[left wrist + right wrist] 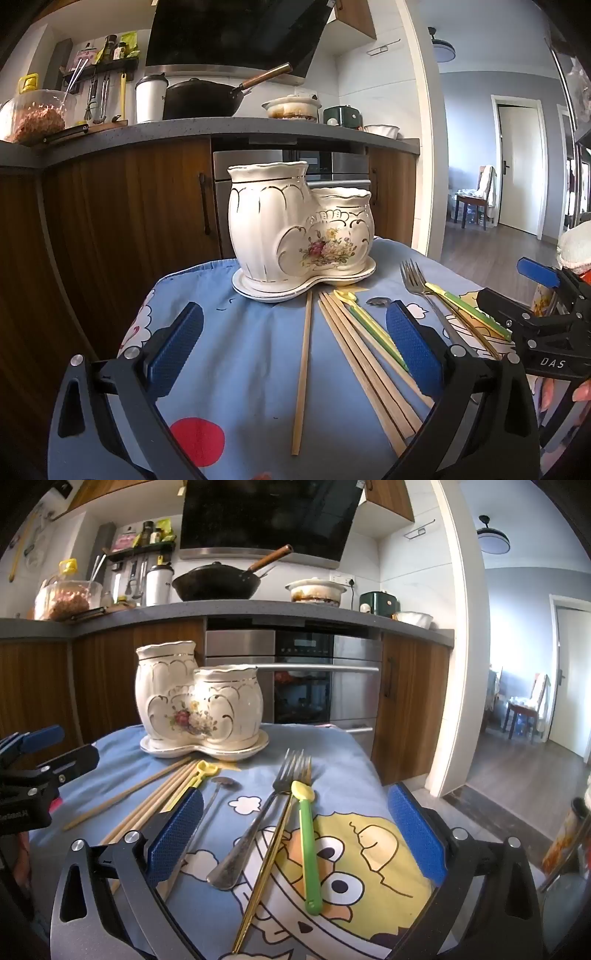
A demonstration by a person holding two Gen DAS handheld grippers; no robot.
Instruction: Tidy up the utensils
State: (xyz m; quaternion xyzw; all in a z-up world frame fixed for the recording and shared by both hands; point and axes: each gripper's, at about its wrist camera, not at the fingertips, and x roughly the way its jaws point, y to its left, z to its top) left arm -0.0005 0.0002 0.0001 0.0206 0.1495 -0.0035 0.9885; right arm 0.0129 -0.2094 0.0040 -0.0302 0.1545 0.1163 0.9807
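Note:
A white floral ceramic two-cup utensil holder (299, 229) stands on its saucer at the far side of the blue cartoon cloth (236, 354); it shows in the right wrist view (199, 701) too. My left gripper (295, 343) is open and empty above a single wooden chopstick (303, 373) and a bundle of chopsticks (365, 365). My right gripper (295, 830) is open and empty over a silver fork (258, 823), a gold-handled fork (269, 853) and a green-handled yellow spoon (308, 845). A small metal spoon (221, 784) and a yellow-green utensil (195, 775) lie to the left.
Dark wooden cabinets (122, 221) and a steel oven (314, 679) stand behind the table. The counter holds a black wok (207, 99), a pot and jars. The cloth's edges drop off left and right. A doorway to another room opens at the right (524, 701).

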